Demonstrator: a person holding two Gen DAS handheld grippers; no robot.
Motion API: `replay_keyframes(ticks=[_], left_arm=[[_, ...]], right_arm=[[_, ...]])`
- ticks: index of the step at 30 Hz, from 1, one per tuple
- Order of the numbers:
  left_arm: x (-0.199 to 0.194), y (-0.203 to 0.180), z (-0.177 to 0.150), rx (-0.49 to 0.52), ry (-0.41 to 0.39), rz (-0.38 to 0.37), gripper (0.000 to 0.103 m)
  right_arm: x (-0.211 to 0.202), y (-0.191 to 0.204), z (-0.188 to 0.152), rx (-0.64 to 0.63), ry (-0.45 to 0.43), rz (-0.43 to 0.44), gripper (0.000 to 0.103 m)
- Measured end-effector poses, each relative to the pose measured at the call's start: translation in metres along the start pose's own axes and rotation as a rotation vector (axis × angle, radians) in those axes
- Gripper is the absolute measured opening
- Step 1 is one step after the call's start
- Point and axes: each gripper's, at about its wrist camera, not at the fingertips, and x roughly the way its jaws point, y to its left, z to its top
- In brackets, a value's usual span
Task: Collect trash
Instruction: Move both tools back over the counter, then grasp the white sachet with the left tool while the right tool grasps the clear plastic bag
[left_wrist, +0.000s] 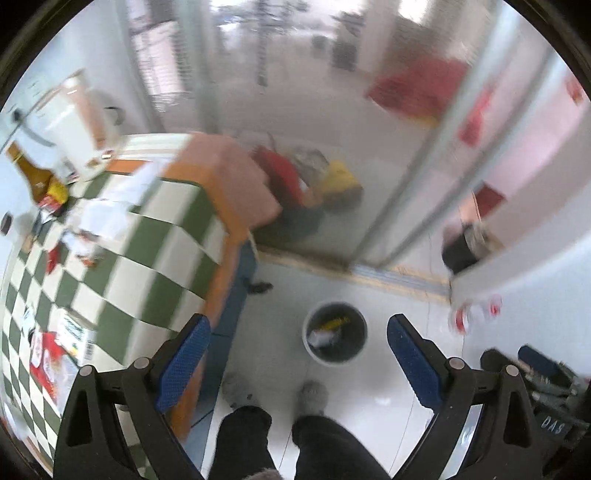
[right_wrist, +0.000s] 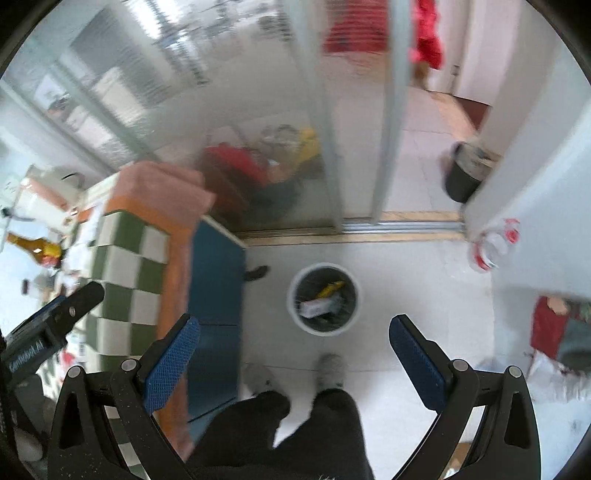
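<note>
A small round bin stands on the white floor, with a yellow wrapper and white paper inside; it also shows in the right wrist view. My left gripper is open and empty, high above the floor beside the table edge. My right gripper is open and empty above the floor. Trash lies on the green-and-white checked table: a red and white packet, crumpled white paper, a brown bottle and a yellow wrapper. The left gripper's body shows in the right wrist view.
The person's legs and grey slippers stand below the grippers. A glass sliding door with a threshold runs behind the bin. A black bin stands beyond the door. Crushed plastic bottles lie by the right wall. Red and yellow bags lie behind the glass.
</note>
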Motion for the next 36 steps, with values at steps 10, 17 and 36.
replay_keyframes(ticks=[10, 17, 36], left_arm=[[-0.015, 0.263, 0.018, -0.351, -0.039, 0.272, 0.103], [-0.018, 0.445, -0.04, -0.639, 0.029, 0.467, 0.103], [0.075, 0.586, -0.11, -0.893, 0.165, 0.334, 0.056]], right_arm=[[0.077, 0.259, 0.029, -0.319, 0.113, 0.146, 0.103], [0.171, 0.46, 0.016, -0.597, 0.219, 0.182, 0.103], [0.272, 0.616, -0.021, -0.81, 0.203, -0.003, 0.003]])
